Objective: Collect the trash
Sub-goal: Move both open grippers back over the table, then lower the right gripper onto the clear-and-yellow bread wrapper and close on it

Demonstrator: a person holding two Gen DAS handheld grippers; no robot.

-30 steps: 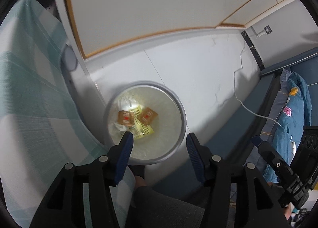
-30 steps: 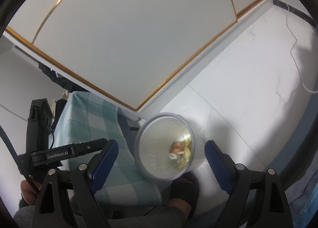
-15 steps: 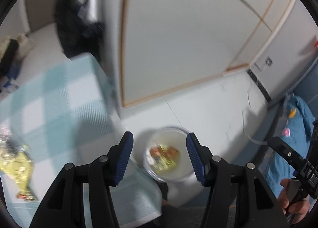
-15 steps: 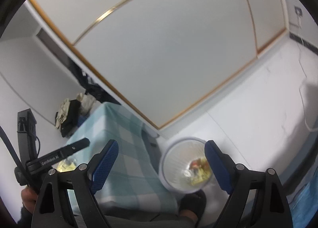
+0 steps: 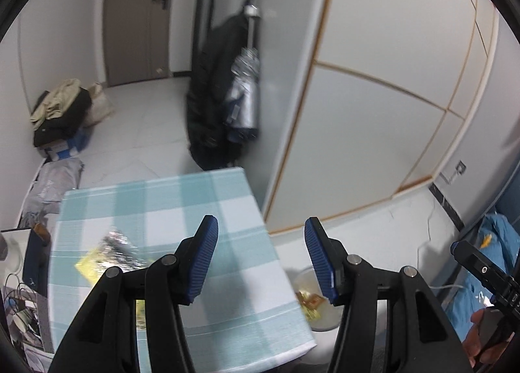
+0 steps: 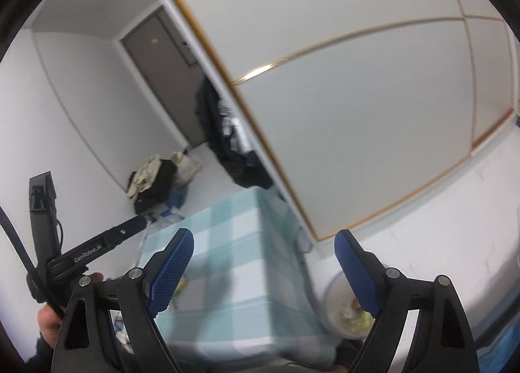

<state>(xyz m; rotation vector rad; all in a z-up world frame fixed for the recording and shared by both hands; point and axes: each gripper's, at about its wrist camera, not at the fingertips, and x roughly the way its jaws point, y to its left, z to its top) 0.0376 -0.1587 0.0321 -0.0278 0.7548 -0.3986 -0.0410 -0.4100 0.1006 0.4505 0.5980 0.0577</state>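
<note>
A table with a teal-and-white checked cloth (image 5: 195, 210) (image 6: 234, 262) lies below both grippers. A crumpled yellow-and-silver wrapper (image 5: 107, 256) rests on its left part, partly behind my left gripper's finger. On the floor right of the table stands a pale round bin (image 5: 320, 314) (image 6: 344, 314) holding orange and yellow wrappers. My left gripper (image 5: 260, 256) hangs open over the table's right edge, nothing between its blue pads. My right gripper (image 6: 265, 270) is open wide above the table, also empty.
Dark coats (image 5: 221, 100) hang beside a white sliding wardrobe (image 5: 373, 113). A pile of bags and clothes (image 5: 61, 113) lies on the floor near a brown door (image 5: 136, 15). Blue bedding (image 5: 497, 259) sits at the right. Cables and clutter (image 5: 19, 301) lie left of the table.
Both grippers have risen and tilted up from above the bin. The tabletop, the wrapper on it and the room beyond have come into view; the bin has slid to the lower right.
</note>
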